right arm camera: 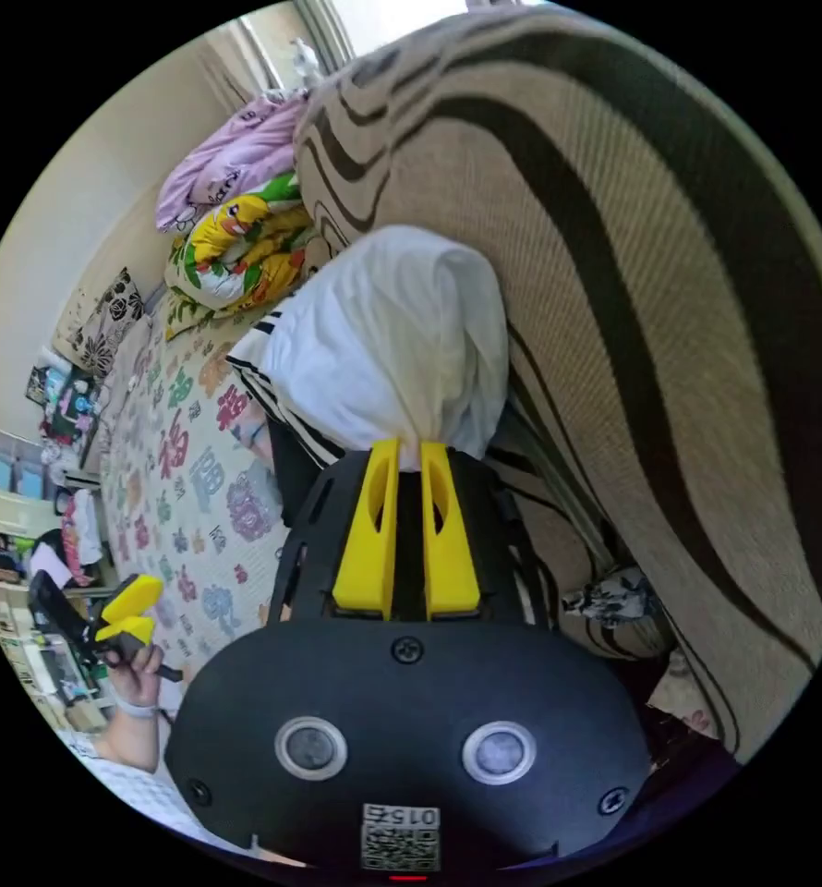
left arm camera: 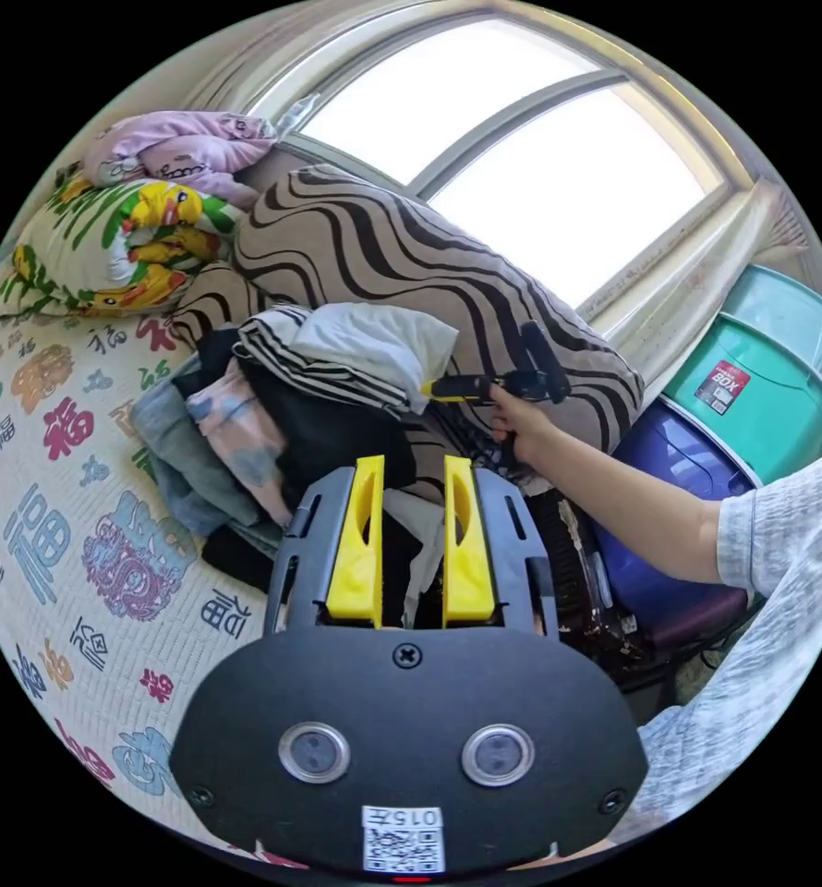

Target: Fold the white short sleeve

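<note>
The white short sleeve (left arm camera: 374, 346) lies bunched on top of a pile of clothes (left arm camera: 245, 434) on the bed. In the right gripper view it is a rounded white bundle (right arm camera: 392, 342) just beyond my right gripper (right arm camera: 409, 450), whose yellow jaws are pinched on its lower edge. The left gripper view shows that right gripper (left arm camera: 434, 388) held out in a hand, its tips at the garment's right side. My left gripper (left arm camera: 413, 462) hangs open, short of the pile and holding nothing. It also shows small and open (right arm camera: 129, 601) at the lower left of the right gripper view.
A large cushion with brown wavy stripes (left arm camera: 448, 268) leans behind the pile, under a window (left arm camera: 540, 148). A cartoon pillow (left arm camera: 125, 245) and a pink blanket (left arm camera: 189, 148) sit at the bed's head. Teal (left arm camera: 762, 379) and purple (left arm camera: 679, 480) storage boxes stand beside the bed. The patterned bedspread (left arm camera: 69, 517) is bare.
</note>
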The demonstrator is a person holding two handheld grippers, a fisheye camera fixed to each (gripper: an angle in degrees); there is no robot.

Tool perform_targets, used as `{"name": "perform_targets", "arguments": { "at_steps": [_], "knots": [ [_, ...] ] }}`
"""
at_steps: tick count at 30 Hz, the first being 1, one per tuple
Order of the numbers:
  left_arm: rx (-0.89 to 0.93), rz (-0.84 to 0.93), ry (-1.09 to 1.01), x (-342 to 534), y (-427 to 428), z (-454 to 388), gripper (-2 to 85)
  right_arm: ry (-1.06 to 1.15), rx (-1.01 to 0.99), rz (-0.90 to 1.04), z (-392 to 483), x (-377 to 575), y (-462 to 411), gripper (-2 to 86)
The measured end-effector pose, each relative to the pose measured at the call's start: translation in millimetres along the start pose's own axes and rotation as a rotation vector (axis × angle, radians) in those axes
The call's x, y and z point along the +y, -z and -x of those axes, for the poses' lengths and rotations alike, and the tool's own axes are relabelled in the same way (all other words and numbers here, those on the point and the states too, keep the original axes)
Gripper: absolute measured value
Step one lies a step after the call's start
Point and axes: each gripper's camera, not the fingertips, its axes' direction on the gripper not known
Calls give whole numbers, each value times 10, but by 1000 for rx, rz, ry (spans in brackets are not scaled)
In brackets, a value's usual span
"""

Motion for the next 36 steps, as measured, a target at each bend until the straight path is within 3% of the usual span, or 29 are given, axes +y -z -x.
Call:
{"name": "perform_targets", "arguments": {
  "at_steps": [7, 15, 19, 23, 29, 36],
  "knots": [
    [-118, 20, -5, -284, -407, -345, 149, 225, -494, -167, 356, 535, 1326, -7],
    [-359, -68, -129, -491, -106, -734, 178, 575, -953, -225, 1150, 1126, 2782, -4],
    [-344, 0, -222, -288, 405, -883, 42, 638, -925, -223, 1462, 1389, 3205, -4],
    [-437, 44, -237, 37, 1274, -1105, 28, 642, -983, -207, 1670, 1665, 3429, -3],
    [-422, 64, -293, 439, 2523, -1438, 26, 696, -1080, -169, 2043, 2136, 3478, -4],
    [-293, 198, -311, 834, 3051, -1234, 30, 746, -1077, -87, 2460, 2304, 3212, -4]
  ]
}}
